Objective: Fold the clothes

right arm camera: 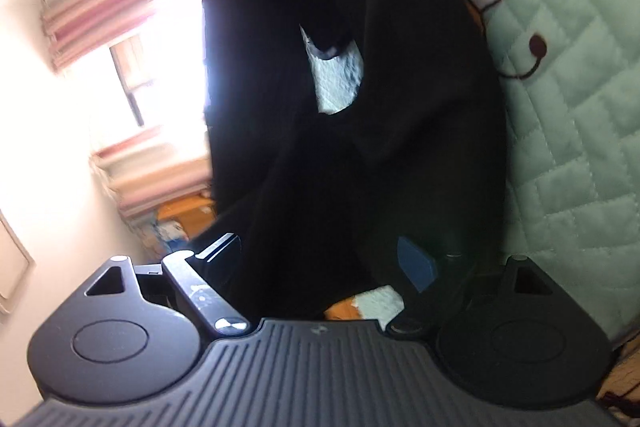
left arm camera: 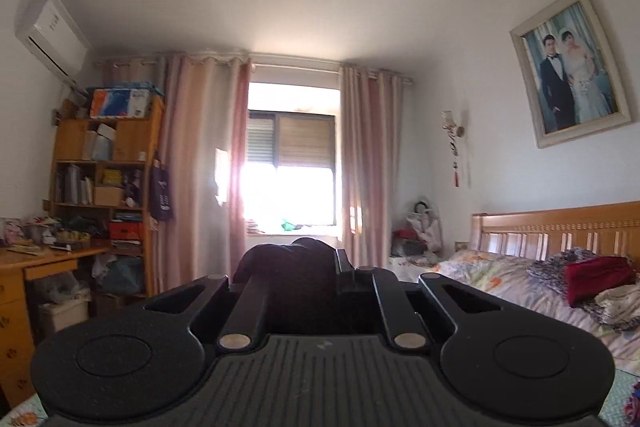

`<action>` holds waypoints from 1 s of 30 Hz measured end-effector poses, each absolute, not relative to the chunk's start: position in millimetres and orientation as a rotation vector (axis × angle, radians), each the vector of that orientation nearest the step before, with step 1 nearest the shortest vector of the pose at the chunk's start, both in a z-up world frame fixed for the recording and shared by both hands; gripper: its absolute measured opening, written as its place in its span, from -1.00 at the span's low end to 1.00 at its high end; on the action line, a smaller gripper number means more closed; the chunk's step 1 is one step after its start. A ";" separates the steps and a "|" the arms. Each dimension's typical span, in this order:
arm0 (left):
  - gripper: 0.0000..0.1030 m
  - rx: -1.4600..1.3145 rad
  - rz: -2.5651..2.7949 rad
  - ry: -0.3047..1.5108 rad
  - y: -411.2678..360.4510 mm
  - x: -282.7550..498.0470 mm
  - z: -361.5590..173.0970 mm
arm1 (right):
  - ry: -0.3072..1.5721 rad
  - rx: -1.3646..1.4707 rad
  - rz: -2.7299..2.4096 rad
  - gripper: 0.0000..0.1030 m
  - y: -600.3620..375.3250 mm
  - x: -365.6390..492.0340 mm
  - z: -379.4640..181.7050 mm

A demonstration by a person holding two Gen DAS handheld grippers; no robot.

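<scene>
A black garment (right arm camera: pixel 360 131) hangs in long, loose folds in a sunlit bedroom, its upper end bunched between the fingers of the left gripper (left arm camera: pixel 298 259), which are clenched tight on the dark cloth. Seen from the left wrist, only a rounded hump of the fabric shows, rising just ahead of the fingertips against the bright window (left arm camera: pixel 292 163) and its pink curtains (left arm camera: pixel 200 163).

From the right wrist, the garment fills the space straight ahead of the right gripper (right arm camera: pixel 332 259), whose fingers stand wide and released; the cloth drapes between and beyond them, with neither pad seen pressing on it. The fabric is matte, nearly featureless black, and falls in two broad lobes with a gap between them, through which a pale green quilted bedcover (right arm camera: pixel 568 107) shows. The same bedcover spreads beyond the right-hand finger, stitched in diamonds and marked with a brown cartoon outline. A blue pad shows on the inner face of that finger (right arm camera: pixel 416 263).

Off to the right of the left fingers lies a bed (left arm camera: pixel 520 291) with a wooden headboard, heaped with other clothes; to their left stands a wooden desk (left arm camera: pixel 44 259) under a cluttered bookshelf (left arm camera: pixel 104 167).
</scene>
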State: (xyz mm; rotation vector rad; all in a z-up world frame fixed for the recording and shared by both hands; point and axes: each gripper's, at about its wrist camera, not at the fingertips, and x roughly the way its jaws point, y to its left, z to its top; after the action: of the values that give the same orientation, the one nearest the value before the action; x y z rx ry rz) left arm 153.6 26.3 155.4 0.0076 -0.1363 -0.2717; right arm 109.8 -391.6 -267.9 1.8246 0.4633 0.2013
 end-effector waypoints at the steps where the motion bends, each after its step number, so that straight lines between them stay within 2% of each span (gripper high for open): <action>1: -0.78 0.031 -0.222 -0.139 37.5 153.3 159.2 | 0.491 1.806 0.198 0.67 -388.3 111.6 -269.1; 6: -0.76 0.111 -0.031 -0.066 88.3 156.8 149.8 | 0.556 1.765 0.202 0.67 -365.1 110.9 -275.7; 11: -0.75 0.134 0.061 0.124 133.9 164.1 86.0 | 0.560 1.588 0.170 0.67 -363.1 88.4 -247.4; 16: -0.70 0.021 0.152 0.154 197.6 139.4 33.4 | 0.553 1.349 -0.027 0.64 -385.2 61.4 -226.7; 18: -0.68 -0.038 0.186 0.166 218.8 129.7 22.3 | 0.568 1.377 -0.006 0.59 -391.2 64.7 -233.0; 23: -0.65 -0.104 0.210 0.187 242.9 104.5 5.5 | 0.577 1.387 -0.039 0.67 -387.8 95.6 -239.1; 26: -0.56 -0.115 0.223 0.201 246.1 87.0 -8.3 | 0.592 1.352 0.002 0.68 -384.0 120.6 -244.3; 30: -0.51 -0.152 0.255 0.238 257.7 78.7 -25.8 | 0.539 1.407 -0.011 0.68 -387.4 146.2 -252.5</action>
State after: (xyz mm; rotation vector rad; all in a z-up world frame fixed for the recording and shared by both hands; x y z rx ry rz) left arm 78.7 257.7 -25.8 -0.1523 0.2385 0.2547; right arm 146.2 -387.4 -252.5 1.4072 0.5393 -0.0111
